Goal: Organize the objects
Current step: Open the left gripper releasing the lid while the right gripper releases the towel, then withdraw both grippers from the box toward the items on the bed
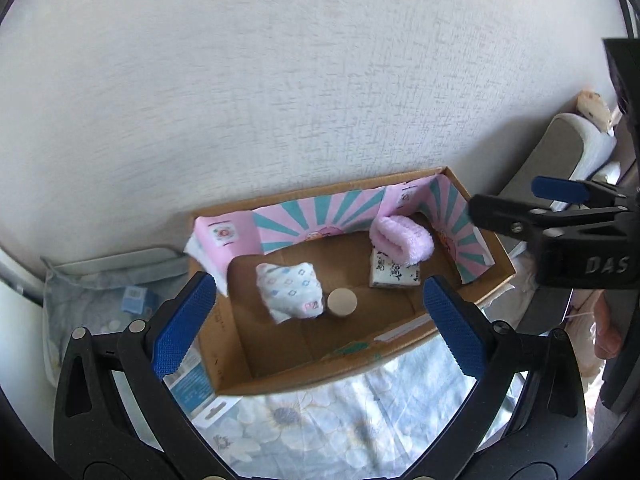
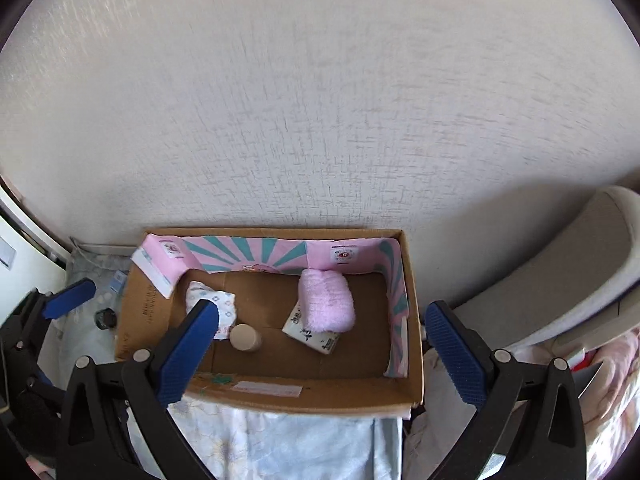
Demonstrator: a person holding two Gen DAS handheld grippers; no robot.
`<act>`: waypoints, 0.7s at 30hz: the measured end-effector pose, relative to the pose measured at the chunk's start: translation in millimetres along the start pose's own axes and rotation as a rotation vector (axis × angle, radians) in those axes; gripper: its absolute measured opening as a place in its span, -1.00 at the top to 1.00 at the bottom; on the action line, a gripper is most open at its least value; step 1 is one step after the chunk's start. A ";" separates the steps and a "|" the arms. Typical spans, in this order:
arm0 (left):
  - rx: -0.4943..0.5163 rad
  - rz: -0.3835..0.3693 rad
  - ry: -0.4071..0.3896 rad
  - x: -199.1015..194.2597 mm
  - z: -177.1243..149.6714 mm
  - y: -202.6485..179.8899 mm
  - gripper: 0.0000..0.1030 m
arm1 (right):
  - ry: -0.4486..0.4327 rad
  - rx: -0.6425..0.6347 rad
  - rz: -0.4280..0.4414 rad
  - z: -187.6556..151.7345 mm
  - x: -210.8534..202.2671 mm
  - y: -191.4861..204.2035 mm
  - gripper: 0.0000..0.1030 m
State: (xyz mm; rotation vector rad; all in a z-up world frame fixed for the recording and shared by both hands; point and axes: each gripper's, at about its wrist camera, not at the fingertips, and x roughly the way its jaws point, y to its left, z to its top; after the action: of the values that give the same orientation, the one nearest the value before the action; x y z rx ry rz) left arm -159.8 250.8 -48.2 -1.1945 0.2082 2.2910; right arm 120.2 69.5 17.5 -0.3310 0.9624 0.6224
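An open cardboard box [image 1: 400, 344] [image 2: 320, 396] lined with pink and teal card stands against the wall. Inside lie a patterned white cloth bundle [image 1: 290, 290] [image 2: 224, 306], a small beige-lidded jar [image 1: 342, 302] [image 2: 245, 337], a printed tissue pack [image 1: 394, 274] [image 2: 310, 334] and a rolled pink towel [image 1: 402, 238] [image 2: 326, 298] resting on that pack. My left gripper [image 1: 320, 326] is open and empty, above the box's near wall. My right gripper [image 2: 318, 354] is open and empty, over the box's near edge; it also shows in the left wrist view [image 1: 520, 208].
The box sits on a floral blue sheet [image 1: 320, 420] [image 2: 280, 440]. A blue-and-white carton [image 1: 192, 384] lies by its left wall, and a small blue pack [image 1: 134, 300] and a dark round item [image 2: 106, 318] lie further left. A grey-white curved chair [image 2: 560, 288] stands at the right.
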 end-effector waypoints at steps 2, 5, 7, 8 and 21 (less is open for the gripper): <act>-0.012 0.004 -0.011 -9.1 -5.5 3.8 -1.00 | -0.017 0.011 0.007 -4.9 -9.9 -0.7 -0.99; -0.035 0.008 -0.039 -21.7 -14.6 8.1 -1.00 | -0.055 0.017 0.018 -14.8 -26.8 1.6 -0.99; -0.043 0.010 -0.059 -32.0 -21.3 10.1 -1.00 | -0.077 0.004 0.014 -22.1 -37.0 5.0 -0.99; -0.046 0.009 -0.069 -37.7 -24.9 10.9 -1.00 | -0.091 -0.003 0.011 -26.2 -41.9 7.1 -0.99; -0.081 0.048 -0.195 -97.1 -68.3 13.4 -1.00 | -0.241 -0.042 0.031 -84.9 -85.2 21.2 -0.99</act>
State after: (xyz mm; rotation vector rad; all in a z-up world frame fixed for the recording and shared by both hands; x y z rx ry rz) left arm -73.7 175.9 -13.0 -1.0059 0.0736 2.4605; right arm 15.5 12.3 43.4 -0.2718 0.7251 0.6946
